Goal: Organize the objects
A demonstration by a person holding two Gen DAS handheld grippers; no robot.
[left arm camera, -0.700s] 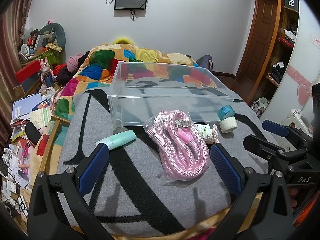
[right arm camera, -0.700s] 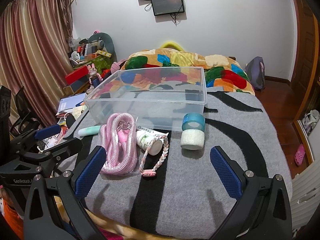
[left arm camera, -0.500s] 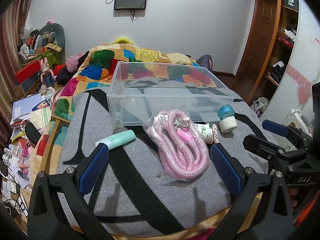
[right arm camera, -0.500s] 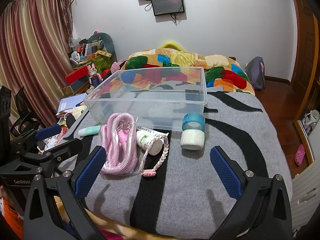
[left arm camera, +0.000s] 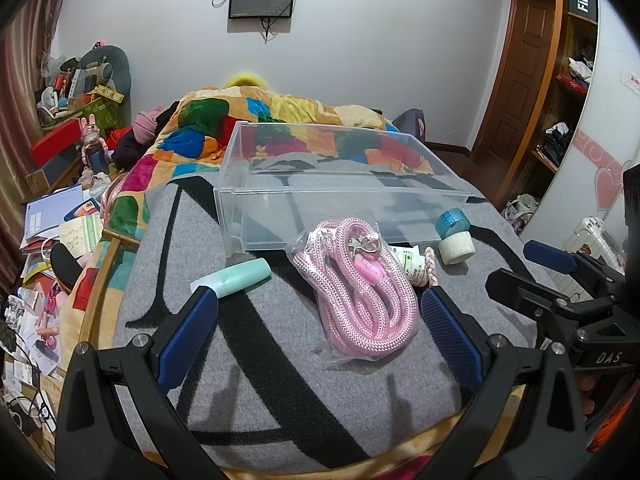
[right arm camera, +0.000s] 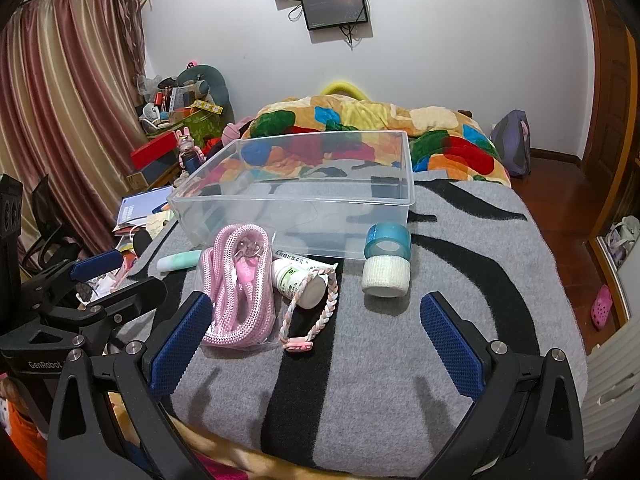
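Observation:
An empty clear plastic bin stands on a grey and black blanket. In front of it lie a bagged pink rope, a mint green tube, a white bottle with a braided pink and white loop, and a blue tape roll on a white tape roll. My left gripper is open and empty, just short of the rope. My right gripper is open and empty, near the bottle and loop.
A colourful quilt is heaped behind the bin. Papers and clutter lie left of the bed, with curtains behind. A wooden door and shelves are at the right. The right gripper shows in the left wrist view.

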